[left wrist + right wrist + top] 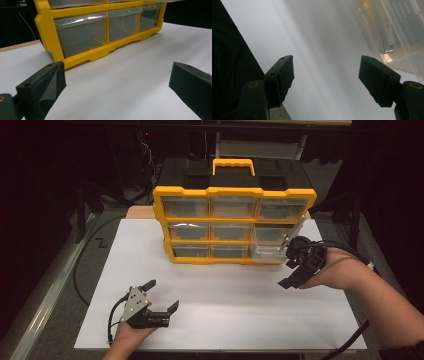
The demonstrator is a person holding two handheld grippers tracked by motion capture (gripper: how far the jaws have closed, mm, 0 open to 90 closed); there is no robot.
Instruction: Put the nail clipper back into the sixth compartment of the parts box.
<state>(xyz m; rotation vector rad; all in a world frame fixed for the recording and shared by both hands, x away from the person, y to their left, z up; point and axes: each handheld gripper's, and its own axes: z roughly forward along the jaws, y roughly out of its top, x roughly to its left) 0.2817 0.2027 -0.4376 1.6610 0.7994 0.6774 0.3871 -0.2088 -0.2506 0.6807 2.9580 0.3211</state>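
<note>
Left gripper low on the white sheet, jaws spread, nothing between, well short of the yellow drawer cabinet. Clear drawer pulled out at the cabinet's lower right. Right gripper just beside that drawer, jaws spread, empty, pointing down at the sheet

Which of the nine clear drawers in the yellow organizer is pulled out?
The bottom right drawer, beside the right tool. It sticks out from the yellow frame; the other eight sit flush.
</note>
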